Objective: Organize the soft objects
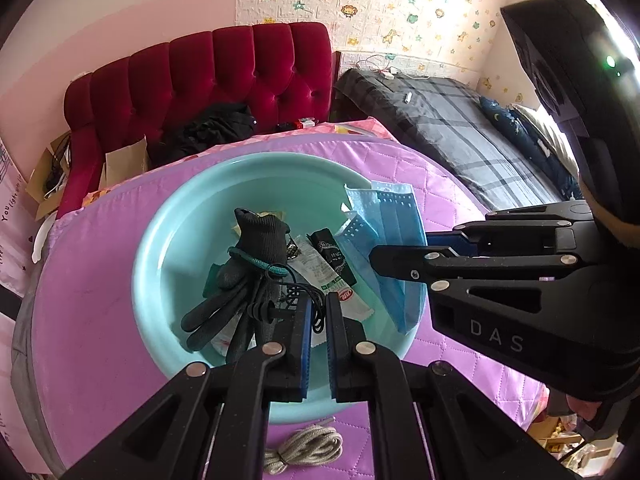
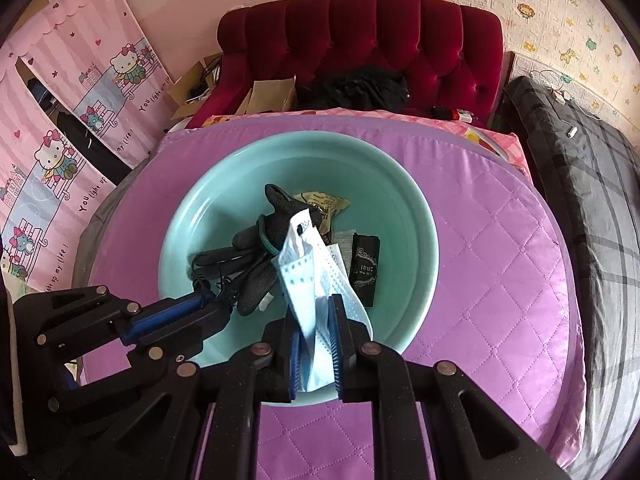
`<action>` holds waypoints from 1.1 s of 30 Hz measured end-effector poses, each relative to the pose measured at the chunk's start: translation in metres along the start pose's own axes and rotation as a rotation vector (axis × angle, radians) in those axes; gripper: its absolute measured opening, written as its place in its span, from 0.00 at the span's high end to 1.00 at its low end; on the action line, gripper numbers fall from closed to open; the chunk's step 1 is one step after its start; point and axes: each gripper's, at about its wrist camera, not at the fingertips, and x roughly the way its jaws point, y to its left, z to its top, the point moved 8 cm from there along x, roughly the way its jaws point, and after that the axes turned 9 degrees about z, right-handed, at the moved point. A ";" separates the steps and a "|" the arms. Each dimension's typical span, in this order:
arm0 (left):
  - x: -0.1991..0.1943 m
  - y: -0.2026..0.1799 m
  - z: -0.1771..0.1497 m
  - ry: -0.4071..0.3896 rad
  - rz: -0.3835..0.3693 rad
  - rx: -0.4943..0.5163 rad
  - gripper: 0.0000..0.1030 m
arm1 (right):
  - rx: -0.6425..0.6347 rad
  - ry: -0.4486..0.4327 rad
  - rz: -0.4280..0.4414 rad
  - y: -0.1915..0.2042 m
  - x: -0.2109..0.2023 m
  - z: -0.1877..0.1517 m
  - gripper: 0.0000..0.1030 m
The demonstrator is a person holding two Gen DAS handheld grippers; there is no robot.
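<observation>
Quilted purple cover (image 2: 500,248) bearing a teal basin (image 2: 416,216), before a red tufted sofa (image 2: 360,32). Right gripper (image 2: 316,340) clenched on a blue face mask (image 2: 308,276) over the basin; left gripper (image 1: 318,320) narrowly parted, gripping nothing, above black gloves (image 1: 240,280) lying inside.

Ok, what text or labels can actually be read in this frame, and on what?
"DAS": on the right gripper body.
"YOU light up my life!": on the pink curtain, repeated.
Black sachet in the basin: ornate print, too small to read.
White sachet: red logo and fine print, blurred.
Tan packet: print unreadable.
</observation>
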 end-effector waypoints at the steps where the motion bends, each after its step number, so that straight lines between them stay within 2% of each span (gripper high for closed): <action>1: 0.004 0.000 0.002 0.002 0.003 0.002 0.93 | 0.001 0.002 0.003 -0.001 0.003 0.002 0.88; 21: 0.080 0.017 0.024 0.056 0.050 0.003 0.93 | 0.071 0.053 0.009 -0.034 0.068 0.030 0.87; 29: 0.085 0.023 0.026 0.062 0.057 0.008 0.93 | 0.080 0.042 0.013 -0.034 0.068 0.035 0.87; 33: 0.080 0.023 0.026 0.055 0.062 0.016 0.93 | 0.084 0.026 0.016 -0.033 0.061 0.038 0.84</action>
